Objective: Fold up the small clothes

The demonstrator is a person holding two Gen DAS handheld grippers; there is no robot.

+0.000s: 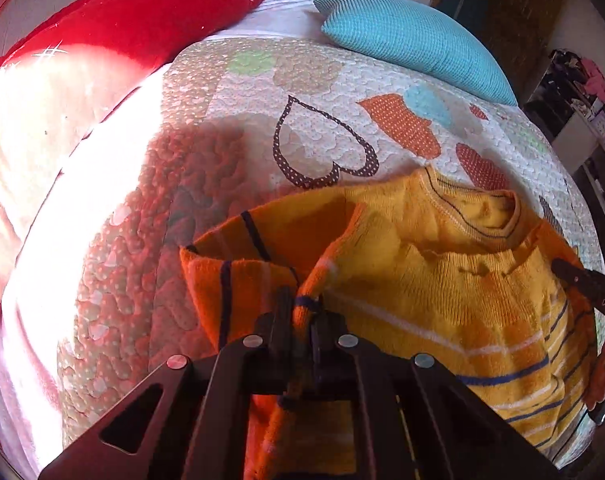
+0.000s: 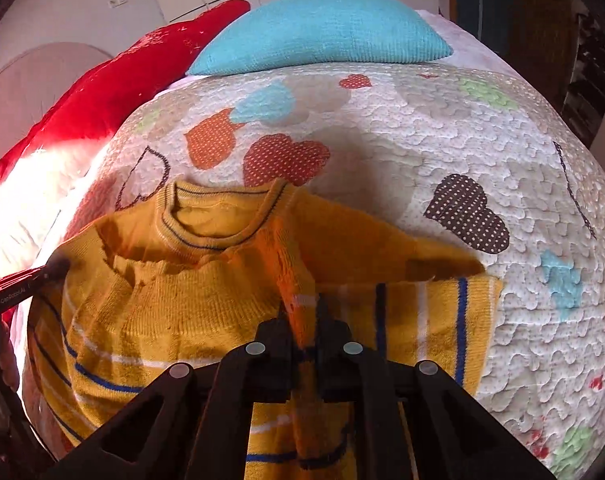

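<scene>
A small yellow knitted sweater with blue and white stripes lies on a quilted bedspread, its collar toward the pillows. My left gripper is shut on a fold of the sweater's side edge beside its left sleeve. In the right wrist view the same sweater fills the lower middle, and my right gripper is shut on a raised ridge of knit next to the right sleeve. The right gripper's finger shows at the left view's right edge; the left gripper's finger shows at the other view's left edge.
The bedspread is white with coloured heart patches. A red cushion and a turquoise pillow lie at the head of the bed. Strong sunlight washes out the bed's left side. Dark shelves with clutter stand to the right.
</scene>
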